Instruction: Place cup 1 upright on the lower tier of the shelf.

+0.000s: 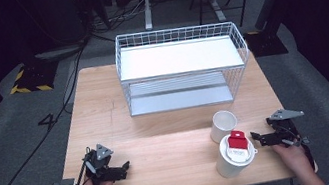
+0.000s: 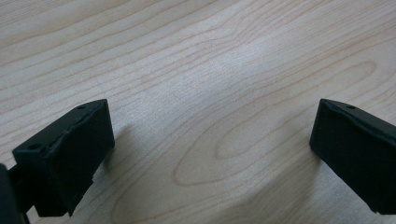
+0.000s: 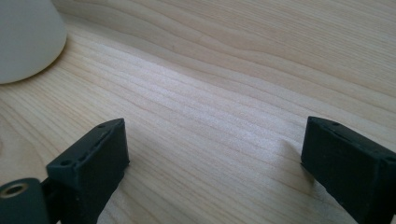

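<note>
The right tongs [image 1: 256, 138] rest low on the pale wooden counter [image 1: 162, 148] near its front right corner, jaws spread wide with nothing between them. They point toward the person's left, and just beyond the tips stands the thing nearest them: a white paper cup with a white lid [image 1: 234, 157], upright, with a small red box [image 1: 237, 140] lying on that lid. The cup sits to the left of these tongs, close but not touching, so a short sideways reach would bring the jaws to its wall. Its long axis is vertical; a grasp from the side would suit it, I judge, and the red box could slide off if the cup were tipped.

In the right gripper view a pale rounded cup base [image 3: 25, 39] shows at the upper left; which cup it belongs to is hard to say.

The left tongs [image 1: 125, 169] lie well apart, near the front left corner, also wide open and holding nothing, so the right hand is much the nearer.

Behind the lidded cup, almost touching it, stands an open white paper cup [image 1: 223, 126], seemingly empty. Farther back, the white wire basket shelf [image 1: 184, 69] carries nothing on either level.
</note>
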Motion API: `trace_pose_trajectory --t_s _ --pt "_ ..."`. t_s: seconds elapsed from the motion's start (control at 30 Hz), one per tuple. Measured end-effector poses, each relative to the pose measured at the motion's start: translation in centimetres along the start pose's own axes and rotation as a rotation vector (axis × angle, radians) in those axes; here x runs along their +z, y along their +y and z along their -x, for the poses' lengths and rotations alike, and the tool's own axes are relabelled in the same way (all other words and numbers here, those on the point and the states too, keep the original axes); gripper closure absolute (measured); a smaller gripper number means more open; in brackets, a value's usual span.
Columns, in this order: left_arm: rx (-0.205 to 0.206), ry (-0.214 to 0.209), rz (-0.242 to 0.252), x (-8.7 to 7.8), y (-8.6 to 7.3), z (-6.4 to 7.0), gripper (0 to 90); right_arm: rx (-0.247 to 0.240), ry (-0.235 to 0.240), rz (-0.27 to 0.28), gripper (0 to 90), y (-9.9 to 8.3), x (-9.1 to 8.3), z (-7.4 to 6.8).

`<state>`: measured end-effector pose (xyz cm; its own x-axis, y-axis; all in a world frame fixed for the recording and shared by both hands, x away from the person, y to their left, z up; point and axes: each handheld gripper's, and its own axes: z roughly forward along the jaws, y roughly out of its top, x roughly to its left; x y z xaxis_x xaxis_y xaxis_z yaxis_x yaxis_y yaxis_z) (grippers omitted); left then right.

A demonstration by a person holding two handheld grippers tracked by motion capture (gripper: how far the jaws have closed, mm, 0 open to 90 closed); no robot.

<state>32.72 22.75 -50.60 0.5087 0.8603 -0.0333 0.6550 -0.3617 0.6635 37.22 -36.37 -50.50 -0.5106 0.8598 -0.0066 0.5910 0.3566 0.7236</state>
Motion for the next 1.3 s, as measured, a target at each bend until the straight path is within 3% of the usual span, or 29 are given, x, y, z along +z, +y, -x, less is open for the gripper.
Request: trace_pose_trajectory --t_s 0.67,0.97,1.17,1.3 --pt "0.002 0.005 0.004 0.6 0.7 -0.2 0.7 0.007 0.0 0.002 8.3 0.0 0.0 0.0" --pt "0.0 0.008 0.004 0.6 0.7 -0.2 0.7 -0.032 0.011 0.031 8.8 0.3 -0.6 -0.1" --pt "0.0 0.012 0.006 0.6 0.7 -0.1 0.8 -0.047 0.083 0.086 8.7 1.3 -1.6 -0.3" --pt "-0.002 0.011 0.005 0.6 0.7 -0.1 0.8 -0.083 0.155 0.122 8.4 2.3 -2.1 -1.4"
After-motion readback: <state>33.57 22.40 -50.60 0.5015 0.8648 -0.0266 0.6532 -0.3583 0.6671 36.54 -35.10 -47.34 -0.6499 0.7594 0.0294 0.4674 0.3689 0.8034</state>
